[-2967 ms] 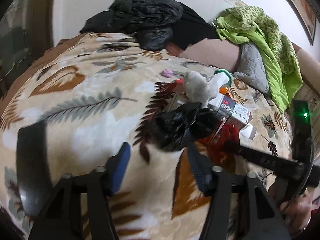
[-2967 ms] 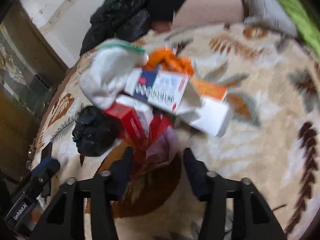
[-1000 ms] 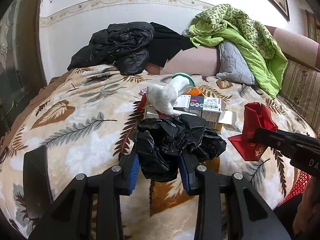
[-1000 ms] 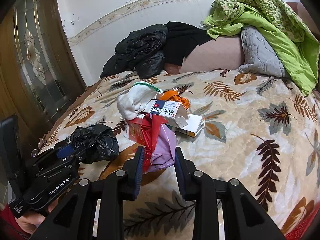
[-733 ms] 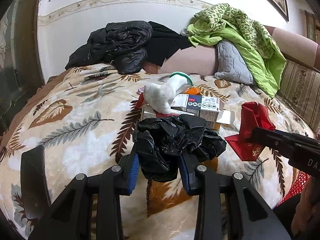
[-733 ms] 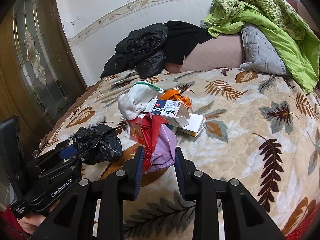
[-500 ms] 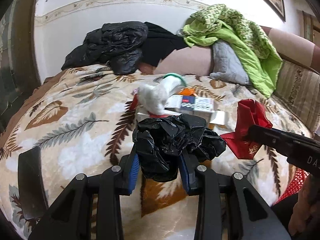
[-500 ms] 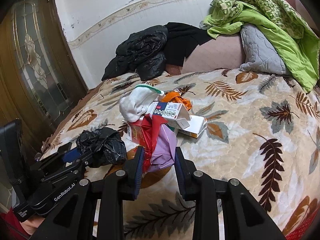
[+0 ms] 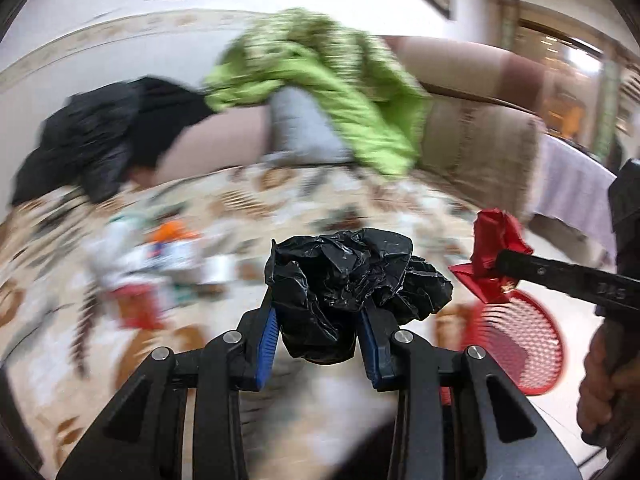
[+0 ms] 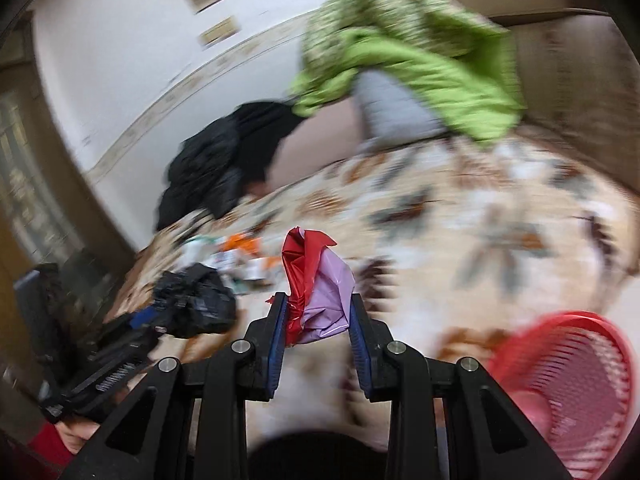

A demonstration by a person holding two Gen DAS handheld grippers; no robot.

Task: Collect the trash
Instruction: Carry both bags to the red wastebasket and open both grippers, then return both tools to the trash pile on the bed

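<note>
Black crinkly plastic, the black bag [image 9: 352,284], sat squeezed in my left gripper [image 9: 320,344]. My right gripper [image 10: 318,340] pinched the red and purple wrapper [image 10: 316,292]. Both felt light, soft and slippery, so I held their bunched middles. The red basket [image 10: 576,376] waited at four o'clock.

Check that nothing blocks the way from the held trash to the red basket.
Nothing visible does. The black bag and the red wrapper are clamped in the tongs, and the red basket sits open at lower right.
</note>
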